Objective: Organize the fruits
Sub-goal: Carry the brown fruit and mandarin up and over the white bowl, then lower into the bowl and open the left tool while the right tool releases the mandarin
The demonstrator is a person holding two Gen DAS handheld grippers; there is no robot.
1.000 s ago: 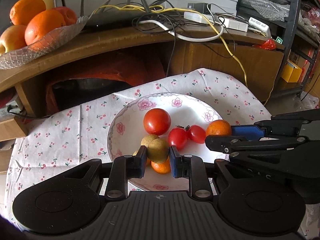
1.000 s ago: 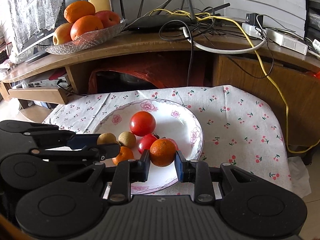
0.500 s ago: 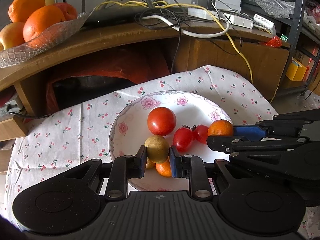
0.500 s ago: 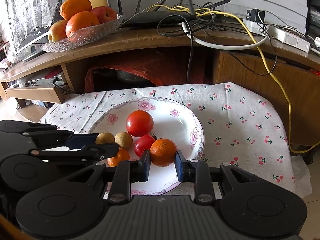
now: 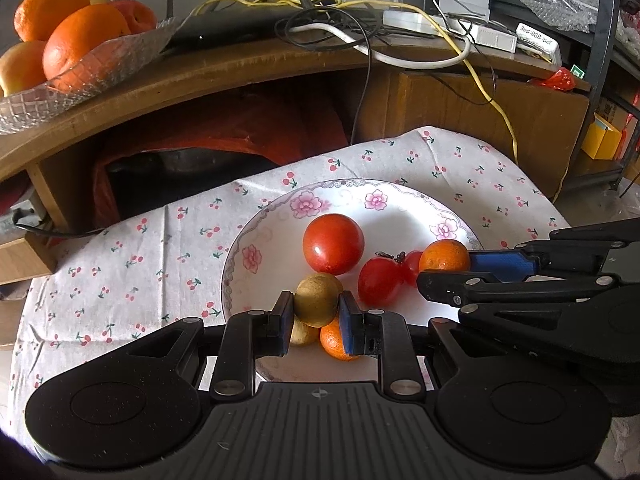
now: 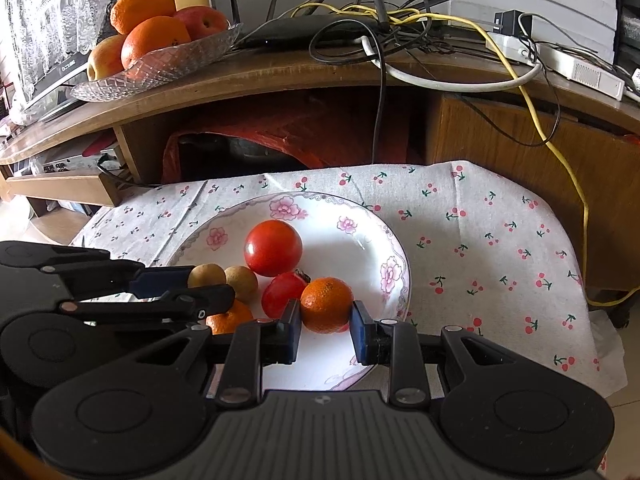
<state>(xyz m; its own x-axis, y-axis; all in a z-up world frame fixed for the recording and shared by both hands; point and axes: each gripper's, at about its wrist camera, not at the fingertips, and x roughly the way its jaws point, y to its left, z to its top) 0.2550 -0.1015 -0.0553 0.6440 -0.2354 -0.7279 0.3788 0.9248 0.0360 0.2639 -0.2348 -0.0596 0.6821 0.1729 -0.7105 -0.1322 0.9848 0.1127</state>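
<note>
Both fruits have risen off the plate (image 5: 456,222) – our left hand-held gripper (image 5: 316,316) pinching the brown fruit (image 5: 316,300), the right (image 6: 325,322) the mandarin (image 6: 326,304) – and either round skin could squirt free.

No writing could be read with confidence. A white device (image 5: 537,39) on the wooden shelf (image 5: 256,64) carried a dark printed line, too small and blurred to make out.

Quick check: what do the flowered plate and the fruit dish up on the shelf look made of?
Flowered plate: glazed ceramic or porcelain by its look, with glossy white surface and printed pink flowers.
Fruit dish: pressed glass, possibly clear plastic; it is transparent with a faceted diamond pattern.
</note>
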